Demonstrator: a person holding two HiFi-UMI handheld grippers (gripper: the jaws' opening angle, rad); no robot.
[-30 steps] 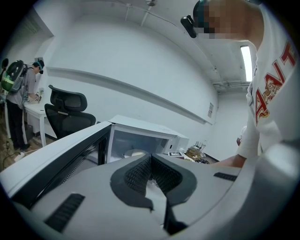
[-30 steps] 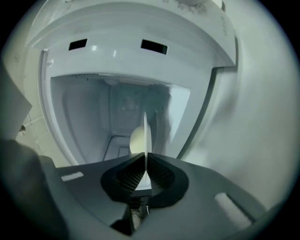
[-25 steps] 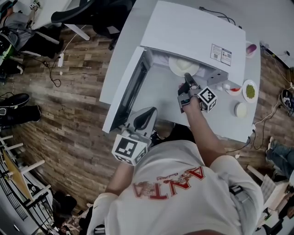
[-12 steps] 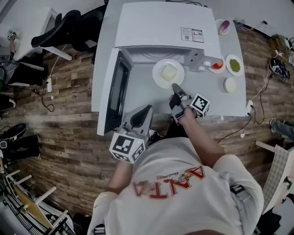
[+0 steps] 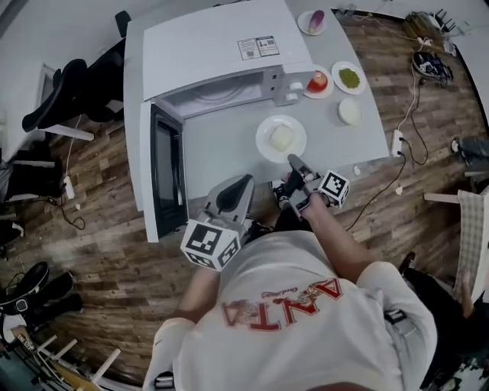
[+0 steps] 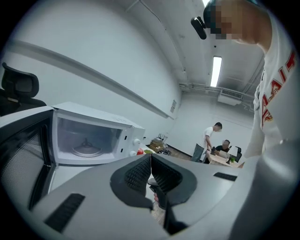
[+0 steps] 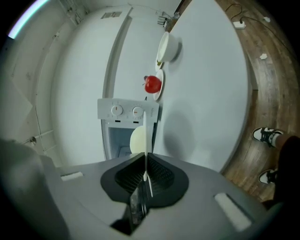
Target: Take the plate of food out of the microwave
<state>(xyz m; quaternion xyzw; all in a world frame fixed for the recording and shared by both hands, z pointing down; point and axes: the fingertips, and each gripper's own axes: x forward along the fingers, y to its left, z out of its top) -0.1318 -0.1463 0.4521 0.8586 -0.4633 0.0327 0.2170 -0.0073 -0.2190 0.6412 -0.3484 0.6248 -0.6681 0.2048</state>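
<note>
A white plate (image 5: 281,138) with a pale block of food on it is out over the grey table (image 5: 221,153), in front of the microwave (image 5: 214,46). My right gripper (image 5: 293,162) is shut on its near rim. In the right gripper view the plate (image 7: 146,133) stands edge-on, pinched between the jaws of that gripper (image 7: 145,158). The microwave door (image 5: 164,172) hangs open to the left. The microwave's cavity shows only its glass turntable (image 6: 86,149). My left gripper (image 5: 244,183) hovers near the table's front edge, shut, and in its own view the left gripper (image 6: 150,158) holds nothing.
Right of the microwave sit a red fruit on a small plate (image 5: 318,81), a dish of green food (image 5: 349,77) and a white bowl (image 5: 349,111). Another small plate (image 5: 315,21) lies at the back. A power strip (image 5: 396,141) hangs off the table's right edge.
The plate has come out of the microwave cavity toward me, carried by the right gripper. The left gripper has stayed low near the table's front edge.
</note>
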